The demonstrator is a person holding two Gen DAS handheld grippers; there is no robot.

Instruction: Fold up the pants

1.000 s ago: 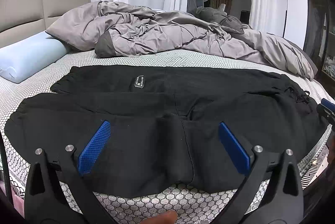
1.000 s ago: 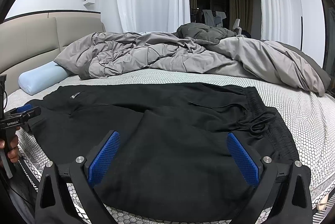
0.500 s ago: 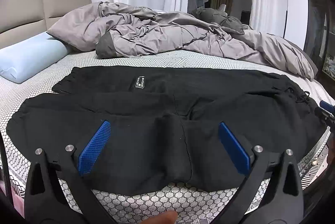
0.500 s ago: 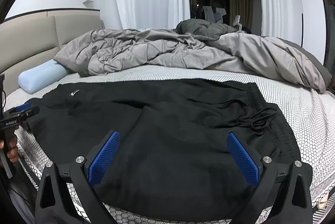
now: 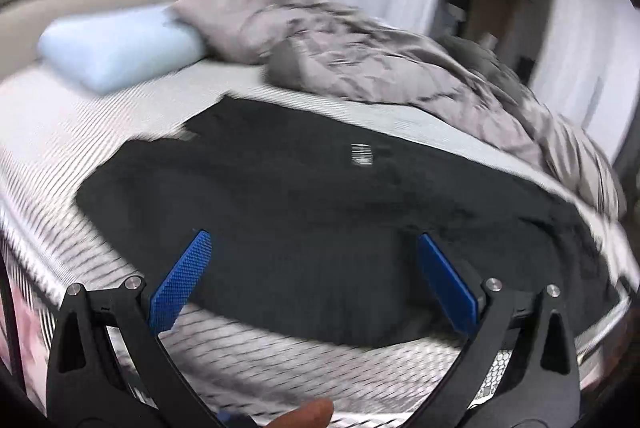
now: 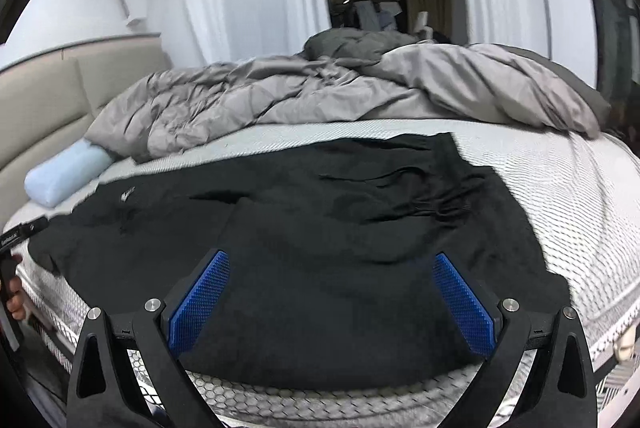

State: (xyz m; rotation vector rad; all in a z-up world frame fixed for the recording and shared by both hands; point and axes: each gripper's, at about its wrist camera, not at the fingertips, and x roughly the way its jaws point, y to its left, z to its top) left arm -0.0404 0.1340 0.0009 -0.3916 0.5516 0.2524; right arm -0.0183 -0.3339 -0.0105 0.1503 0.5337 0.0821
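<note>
**Black pants flat on bed, both grippers spread and holding nothing**

Pants [image 6: 320, 248] lie across the mattress [image 6: 568, 188], long axis running side to side in front of both grippers, i.e. crosswise to the way the fingers point. In the right wrist view the waistband w/ drawstring [image 6: 444, 208] sits beyond and a bit outside the right-hand finger, so the waist end points to the right; the leg end runs off past the left-hand finger toward the pale blue pillow [image 6: 66, 174]. A small white label [image 6: 127, 194] shows on the fabric far left of the fingers. Near edge of the pants lies just below the pads, w/ the honeycomb-print sheet showing under it.

Right gripper [image 6: 330, 302]: fingers wide apart, blue pads [image 6: 200, 302] over the near part of the pants, nothing between them. Can't tell if the tips touch the cloth.

Left gripper [image 5: 316, 280]: also spread wide, blue pads [image 5: 182, 280] empty. This view is tilted and heavily motion-blurred. Pants [image 5: 320, 228] here fill the space between and beyond the fingers, long axis again left-right but slanted, dropping toward the right. Left-hand pad sits over the near edge where cloth meets sheet; right-hand pad is over black fabric. A label patch [image 5: 361, 155] sits well beyond the fingers, roughly mid-garment.

Crumpled grey duvet [image 6: 340, 96] lies past the pants in both views; beige headboard [image 6: 44, 100] beyond and left of the fingers. The other gripper's tip [image 6: 24, 230] is at the far left edge of the right wrist view, near the leg end.
</note>
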